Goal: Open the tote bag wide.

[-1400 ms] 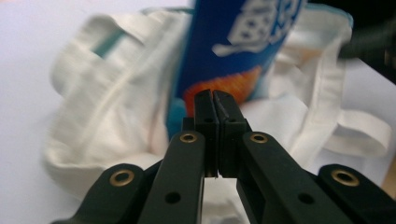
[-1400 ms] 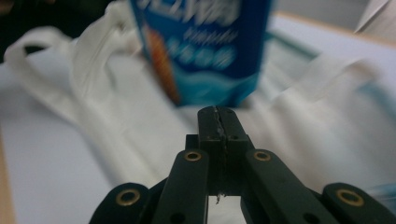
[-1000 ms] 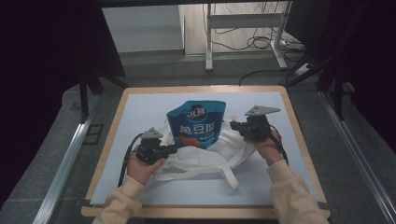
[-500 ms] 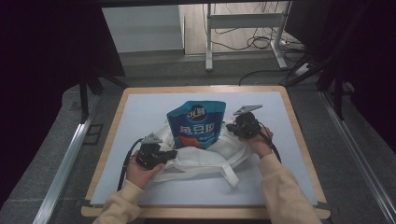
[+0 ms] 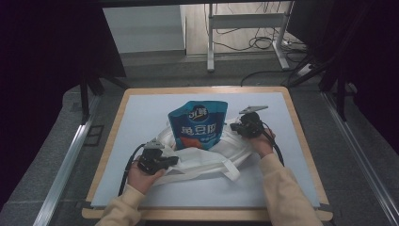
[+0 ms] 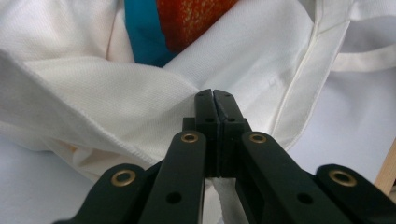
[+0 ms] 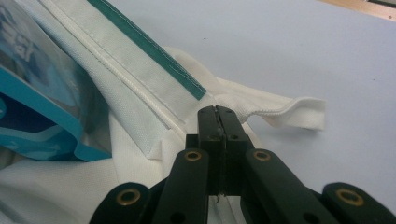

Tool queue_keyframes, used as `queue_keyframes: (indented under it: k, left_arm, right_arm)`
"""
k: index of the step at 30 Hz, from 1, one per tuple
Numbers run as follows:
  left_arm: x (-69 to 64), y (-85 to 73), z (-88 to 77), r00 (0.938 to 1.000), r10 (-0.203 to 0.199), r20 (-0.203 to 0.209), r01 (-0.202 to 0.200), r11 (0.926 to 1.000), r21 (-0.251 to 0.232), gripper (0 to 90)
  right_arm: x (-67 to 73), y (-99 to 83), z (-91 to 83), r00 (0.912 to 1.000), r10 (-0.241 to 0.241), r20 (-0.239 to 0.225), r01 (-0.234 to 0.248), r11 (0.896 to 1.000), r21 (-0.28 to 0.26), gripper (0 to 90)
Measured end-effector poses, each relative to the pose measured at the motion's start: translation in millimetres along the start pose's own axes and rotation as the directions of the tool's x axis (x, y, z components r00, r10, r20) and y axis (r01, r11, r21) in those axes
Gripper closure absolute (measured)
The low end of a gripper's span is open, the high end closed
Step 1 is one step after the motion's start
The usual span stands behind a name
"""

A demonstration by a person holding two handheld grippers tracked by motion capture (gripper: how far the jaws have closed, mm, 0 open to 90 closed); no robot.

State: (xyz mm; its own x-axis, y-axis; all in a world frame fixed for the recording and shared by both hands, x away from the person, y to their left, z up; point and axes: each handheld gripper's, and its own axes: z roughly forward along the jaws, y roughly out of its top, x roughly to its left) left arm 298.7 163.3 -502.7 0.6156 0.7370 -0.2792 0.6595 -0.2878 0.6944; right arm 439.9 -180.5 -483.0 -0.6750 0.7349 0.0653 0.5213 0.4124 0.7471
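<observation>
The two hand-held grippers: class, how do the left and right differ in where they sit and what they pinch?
The left hand-held gripper sits nearer the person, pinching plain white bag cloth. The right hand-held gripper sits farther back beside the blue pouch, pinching the bag near a green-edged strip. Both have their jaws shut on the same bag.

Pouch point(image 5: 198, 124) upright in the cloth bag point(image 5: 202, 157) mid-table point(image 5: 141, 110) — grippers at either side.
</observation>
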Motion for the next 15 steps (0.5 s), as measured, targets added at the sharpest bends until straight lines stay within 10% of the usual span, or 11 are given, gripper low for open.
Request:
queue_keyframes:
  k: [15]
  left_arm:
    - [-12.3, 18.3, -24.4, 0.9983, 0.058, -0.007, -0.058, 0.9922, -0.110, 88.2]
  right_arm:
    - [16.3, 4.6, -50.6, 0.9997, -0.003, -0.025, -0.002, 0.983, -0.183, 88.7]
